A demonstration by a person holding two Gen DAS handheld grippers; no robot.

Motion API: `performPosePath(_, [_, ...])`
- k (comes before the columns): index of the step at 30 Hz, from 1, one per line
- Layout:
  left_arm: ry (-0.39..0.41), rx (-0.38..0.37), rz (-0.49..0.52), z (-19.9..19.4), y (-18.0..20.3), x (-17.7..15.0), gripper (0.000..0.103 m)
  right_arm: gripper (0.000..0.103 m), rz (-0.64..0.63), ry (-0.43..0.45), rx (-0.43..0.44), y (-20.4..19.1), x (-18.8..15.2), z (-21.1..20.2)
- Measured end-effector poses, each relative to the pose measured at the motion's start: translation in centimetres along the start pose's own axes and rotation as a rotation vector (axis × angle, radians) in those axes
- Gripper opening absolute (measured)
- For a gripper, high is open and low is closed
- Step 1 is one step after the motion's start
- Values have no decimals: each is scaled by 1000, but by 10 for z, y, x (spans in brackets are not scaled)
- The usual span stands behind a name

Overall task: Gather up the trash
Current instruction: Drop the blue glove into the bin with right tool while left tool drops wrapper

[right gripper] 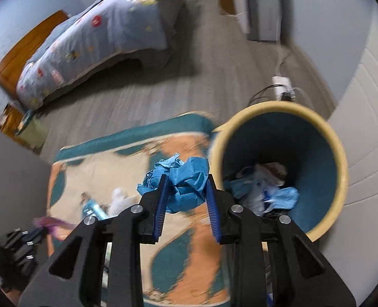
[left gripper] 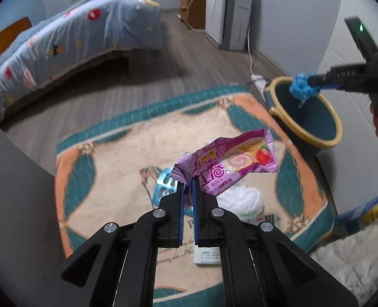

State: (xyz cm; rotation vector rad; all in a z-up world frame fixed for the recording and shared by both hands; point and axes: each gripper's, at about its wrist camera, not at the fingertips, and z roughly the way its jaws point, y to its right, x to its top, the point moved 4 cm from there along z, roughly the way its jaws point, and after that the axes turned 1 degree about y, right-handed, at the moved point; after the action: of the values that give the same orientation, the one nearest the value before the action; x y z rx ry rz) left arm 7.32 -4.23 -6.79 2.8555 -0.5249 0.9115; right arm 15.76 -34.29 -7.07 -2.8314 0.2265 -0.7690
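Note:
My left gripper (left gripper: 188, 183) is shut on the crimped end of a pink swiss-roll wrapper (left gripper: 236, 158), which hangs lifted above the patterned rug (left gripper: 107, 158). My right gripper (right gripper: 186, 179) is shut on a crumpled blue paper ball (right gripper: 182, 181), held just left of the bin's rim. In the left wrist view that blue paper ball (left gripper: 303, 89) hovers over the teal bin with a yellow rim (left gripper: 305, 117). The bin (right gripper: 314, 143) holds blue and white trash. The wrapper (right gripper: 52, 222) shows as a pink blur at the lower left of the right wrist view.
On the rug lie a light blue plastic piece (left gripper: 164, 188), a white wad (left gripper: 242, 199) and a small white card (left gripper: 207, 255). A bed with a blue quilt (left gripper: 68, 43) stands beyond the rug. A power strip (right gripper: 282, 85) and cables lie behind the bin. A white fluffy cloth (left gripper: 353, 261) is at the lower right.

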Motion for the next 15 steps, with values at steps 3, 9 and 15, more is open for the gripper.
performPosePath(3, [26, 7, 5, -8, 5, 15, 6, 28, 28, 18, -35, 24, 7, 1])
performPosePath(9, [42, -31, 34, -1, 38, 50, 6, 28, 82, 59, -71, 67, 20, -11])
performPosePath(15, [45, -80, 162, 15, 98, 83, 6, 28, 121, 70, -132, 106, 19, -8])
